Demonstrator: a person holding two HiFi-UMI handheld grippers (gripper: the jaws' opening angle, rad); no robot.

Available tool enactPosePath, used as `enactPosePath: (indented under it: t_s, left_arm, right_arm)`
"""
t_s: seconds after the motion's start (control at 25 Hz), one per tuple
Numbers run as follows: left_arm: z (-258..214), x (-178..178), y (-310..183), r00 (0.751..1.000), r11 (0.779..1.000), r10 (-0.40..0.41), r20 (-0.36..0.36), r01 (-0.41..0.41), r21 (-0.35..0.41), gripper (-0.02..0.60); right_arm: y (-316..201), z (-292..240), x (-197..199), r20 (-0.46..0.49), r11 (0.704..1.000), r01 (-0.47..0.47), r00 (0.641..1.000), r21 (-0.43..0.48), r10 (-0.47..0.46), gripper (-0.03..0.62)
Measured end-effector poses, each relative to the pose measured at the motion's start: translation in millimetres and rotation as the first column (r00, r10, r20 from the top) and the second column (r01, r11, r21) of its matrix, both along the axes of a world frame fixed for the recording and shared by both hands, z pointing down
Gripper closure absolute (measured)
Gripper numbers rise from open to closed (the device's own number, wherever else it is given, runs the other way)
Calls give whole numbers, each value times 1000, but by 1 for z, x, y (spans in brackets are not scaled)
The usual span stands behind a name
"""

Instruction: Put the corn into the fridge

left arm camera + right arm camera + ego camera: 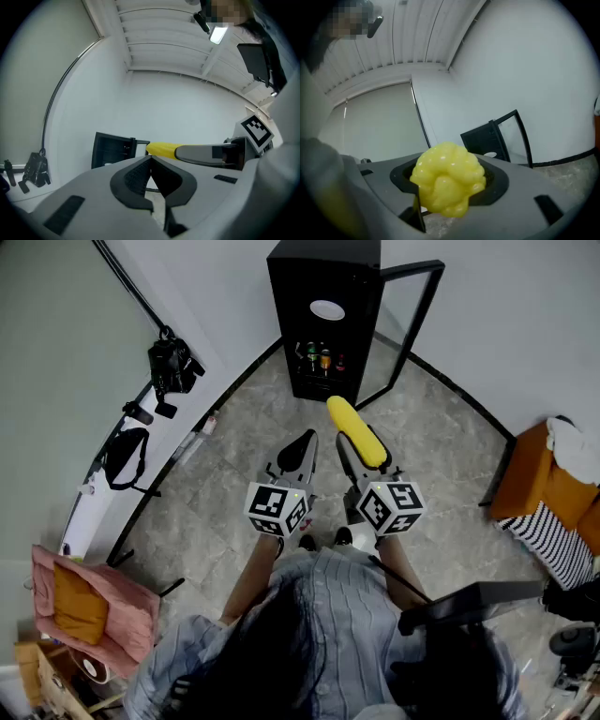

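Note:
A yellow corn cob sticks forward out of my right gripper, which is shut on it and held level above the floor. In the right gripper view the cob's end fills the space between the jaws. The black mini fridge stands ahead against the wall, its glass door swung open to the right and bottles on a lower shelf. My left gripper hangs beside the right one, shut on nothing. In the left gripper view the corn and the right gripper show at the right, with the fridge behind.
A black camera bag and a strap hang on a stand at the left wall. A pink chair with an orange cushion is at the lower left. An orange seat with striped cloth stands at the right. The floor is grey tile.

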State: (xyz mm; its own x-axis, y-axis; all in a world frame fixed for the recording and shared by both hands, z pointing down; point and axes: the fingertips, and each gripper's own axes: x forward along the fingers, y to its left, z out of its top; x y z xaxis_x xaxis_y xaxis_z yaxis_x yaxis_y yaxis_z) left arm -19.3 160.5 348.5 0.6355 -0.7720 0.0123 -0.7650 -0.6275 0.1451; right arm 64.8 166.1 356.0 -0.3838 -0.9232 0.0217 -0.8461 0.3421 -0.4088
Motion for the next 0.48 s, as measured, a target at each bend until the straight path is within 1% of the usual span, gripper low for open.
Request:
enactPosePath:
  t_s: [0.12, 0.36, 0.48]
  left_arm:
    - [-1, -2, 2, 1000, 1000, -4, -2, 4, 1, 575]
    - [-1, -5, -2, 1000, 1000, -14, -7, 14, -5, 574]
    - [1, -6, -4, 1000, 1000, -17, -6, 17, -11, 575]
  right_arm:
    - [2, -3, -2, -5, 1000, 7, 1000, 11, -7, 335]
    - [-2, -4, -7, 24, 999, 44, 999, 13, -44, 336]
    - [-3, -2, -10, 10, 998, 56, 998, 11, -56, 336]
